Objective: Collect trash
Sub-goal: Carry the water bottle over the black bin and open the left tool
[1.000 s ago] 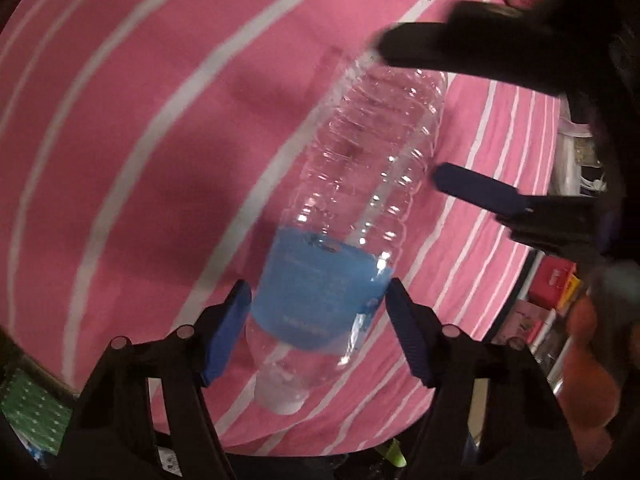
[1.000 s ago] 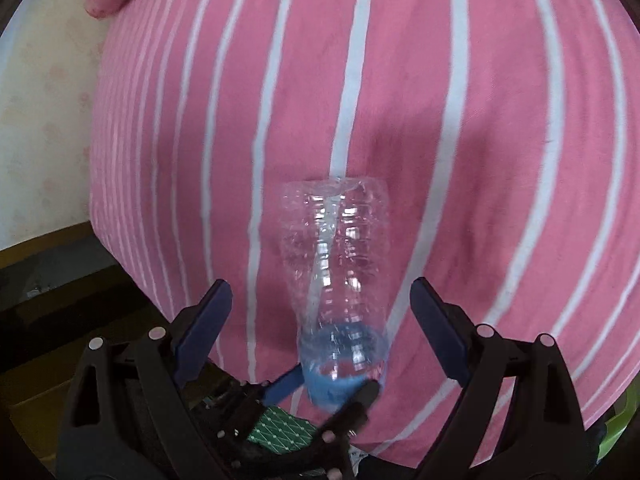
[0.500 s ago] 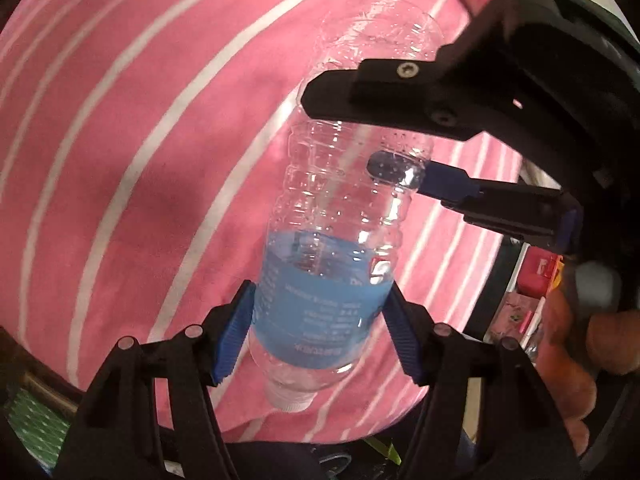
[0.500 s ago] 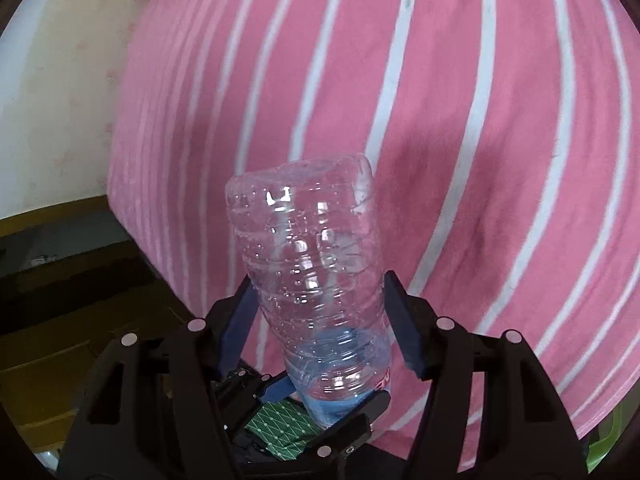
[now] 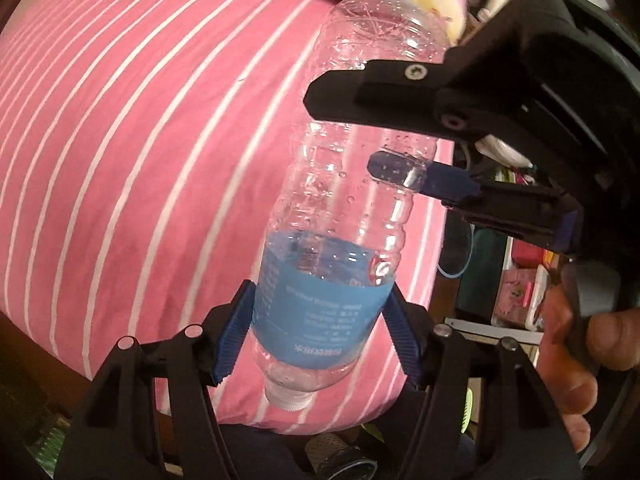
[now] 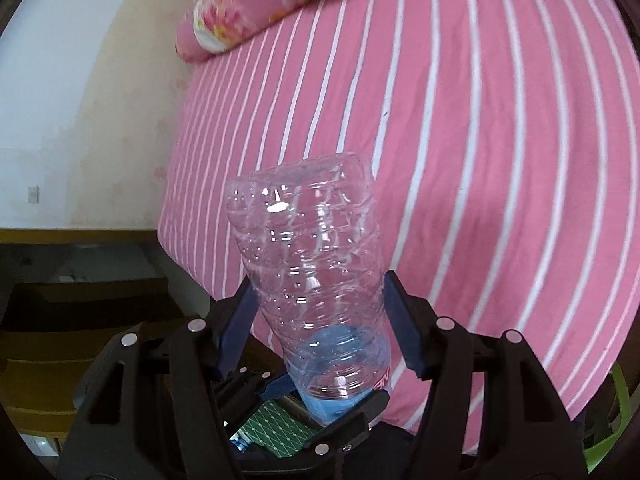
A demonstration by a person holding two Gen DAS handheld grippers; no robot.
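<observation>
An empty clear plastic bottle (image 5: pixel 352 208) with a blue label and white cap is held in the air above the pink striped bed (image 5: pixel 120 140). My left gripper (image 5: pixel 320 332) is shut on its blue label, cap toward the camera. My right gripper (image 6: pixel 320 320) is shut on the ribbed clear body of the bottle (image 6: pixel 312 264). In the left wrist view the right gripper (image 5: pixel 384 136) comes in from the right and clamps the bottle's upper part. In the right wrist view the left gripper's fingers (image 6: pixel 352 412) show below, at the label.
A floral pink pillow (image 6: pixel 248 12) lies at the bed's far end by a cream wall (image 6: pixel 80 100). Shelves with boxes (image 5: pixel 520 292) stand right of the bed. A green patterned item (image 6: pixel 276 428) and a lime green object (image 6: pixel 608 428) lie below the bed edge.
The right gripper closed from open onto the bottle's body. Both grippers lifted the bottle off the bed and tilted it up, so the pillow and wall came into view.
</observation>
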